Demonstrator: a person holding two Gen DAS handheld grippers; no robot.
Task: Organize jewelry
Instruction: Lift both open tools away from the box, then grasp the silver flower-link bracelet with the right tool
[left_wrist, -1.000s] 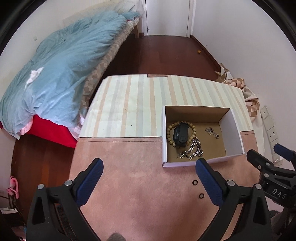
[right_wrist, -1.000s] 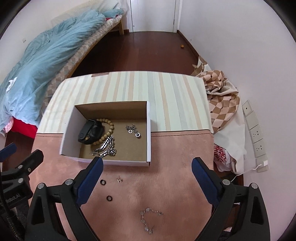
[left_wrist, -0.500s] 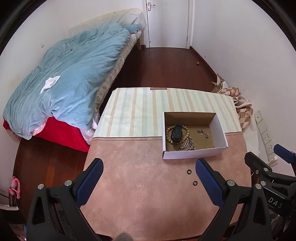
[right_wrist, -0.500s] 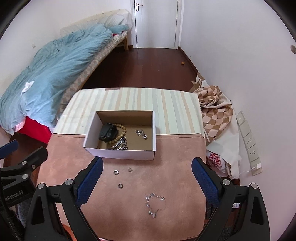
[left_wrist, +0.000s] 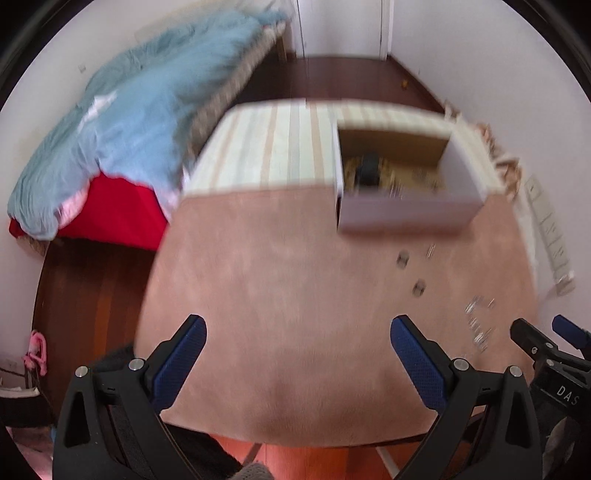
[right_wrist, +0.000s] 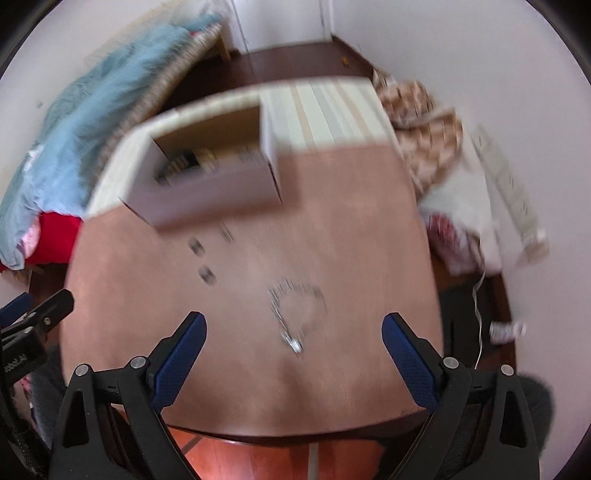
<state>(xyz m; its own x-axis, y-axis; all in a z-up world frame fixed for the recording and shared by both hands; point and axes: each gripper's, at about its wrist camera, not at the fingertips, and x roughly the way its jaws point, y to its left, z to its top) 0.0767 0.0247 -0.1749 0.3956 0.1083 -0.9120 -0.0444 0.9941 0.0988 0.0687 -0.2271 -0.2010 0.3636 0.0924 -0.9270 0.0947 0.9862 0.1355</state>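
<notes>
Both tongs (left_wrist: 297, 334) (right_wrist: 291, 334) lower, nearer chain (right_wrist: 295, 314)

Table (right_wrist: 351, 229): pink cloth on near part, striped cloth (right_wrist: 325, 107) on far part. On it: open cardboard box (right_wrist: 214, 192) straddling cloth seam; two small rings (right_wrist: 202, 260) and blurred small piece near box; silver chain (right_wrist: 295, 314) nearer front edge.

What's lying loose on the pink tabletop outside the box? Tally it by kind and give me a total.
Dark rings: 2
Silver chain: 1
Small silver piece, too blurred to name: 1
Total: 4
</notes>
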